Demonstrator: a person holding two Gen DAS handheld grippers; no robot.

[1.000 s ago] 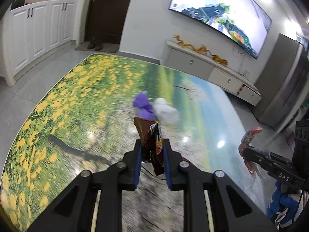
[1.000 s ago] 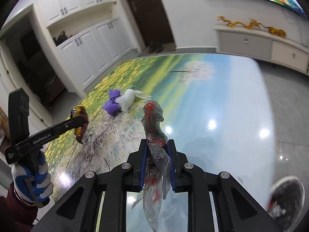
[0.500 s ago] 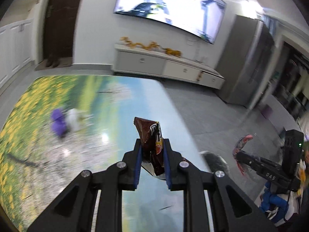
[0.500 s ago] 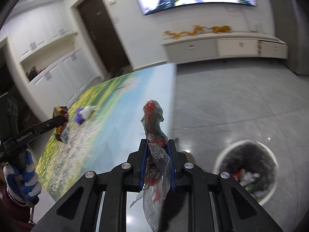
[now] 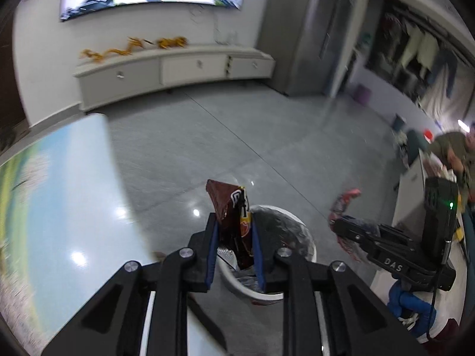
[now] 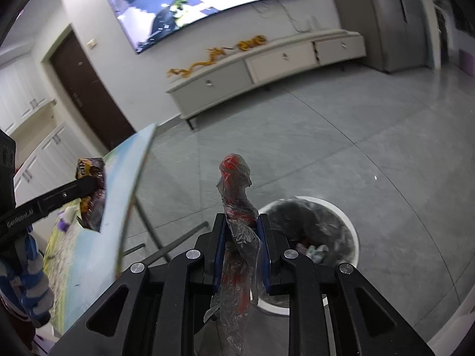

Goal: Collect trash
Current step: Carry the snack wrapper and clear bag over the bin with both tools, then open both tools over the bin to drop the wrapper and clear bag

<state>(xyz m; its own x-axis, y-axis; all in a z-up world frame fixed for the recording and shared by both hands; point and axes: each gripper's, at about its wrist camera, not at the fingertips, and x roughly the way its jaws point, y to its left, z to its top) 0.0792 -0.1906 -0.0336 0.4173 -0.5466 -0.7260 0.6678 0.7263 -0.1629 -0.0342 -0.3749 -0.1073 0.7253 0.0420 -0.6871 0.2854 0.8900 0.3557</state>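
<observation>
**Two grippers hold trash by the bin**

Left gripper [image 5: 234, 237] has a brown snack bag [image 5: 230, 207] between its blue pads. Its jaws are opening a little, but the bag is in there and sticks up above the fingers. Right behind the bag is the white trash bin [image 5: 297, 284] with a dark liner, standing on the grey floor [image 5: 237, 136]. To the left is the table [image 5: 74, 192] with a picture of sky and grass on top.

From the right camera, the left gripper [image 6: 95, 190] shows at the left edge with the snack bag [image 6: 92, 210] in its tip, in front of the table [image 6: 118, 195]. A hand in a blue and white glove [image 6: 32, 264] holds it.

Right gripper [image 6: 242, 237] is clamped on a crumpled clear plastic wrapper [image 6: 237, 195] with red marks. The wrapper stands up between the pads and hangs down below them. Just to the right is the trash bin [image 6: 347, 222], with some scraps inside. Far back, a long white cabinet [image 6: 267, 62] sits under a big screen [image 6: 193, 3] on the wall.
</observation>
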